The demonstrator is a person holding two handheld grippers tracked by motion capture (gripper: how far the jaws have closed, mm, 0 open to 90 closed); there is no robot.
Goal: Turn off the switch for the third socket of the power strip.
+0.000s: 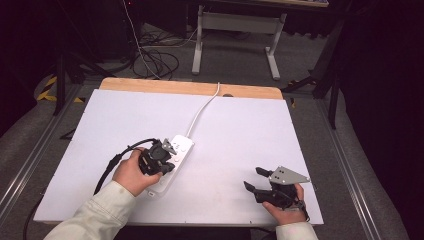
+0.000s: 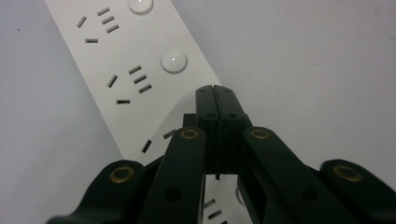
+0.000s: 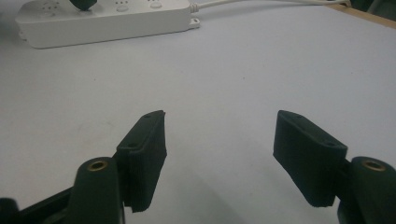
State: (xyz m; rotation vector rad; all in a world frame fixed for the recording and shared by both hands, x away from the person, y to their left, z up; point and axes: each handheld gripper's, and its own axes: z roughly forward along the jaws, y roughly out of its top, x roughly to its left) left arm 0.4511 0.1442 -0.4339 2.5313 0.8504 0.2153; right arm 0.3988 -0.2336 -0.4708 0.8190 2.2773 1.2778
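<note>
Hovering my left gripper (image 2: 215,89), jaws pressed together and empty, over the power strip (image 1: 172,160), I see its long axis running diagonally toward the table's far edge, while my right gripper (image 1: 253,178), jaws spread, rests well apart.

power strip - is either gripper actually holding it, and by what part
Neither holds it. The left gripper is shut with nothing between its jaws, tips over the power strip. The right gripper is open over bare table.
</note>
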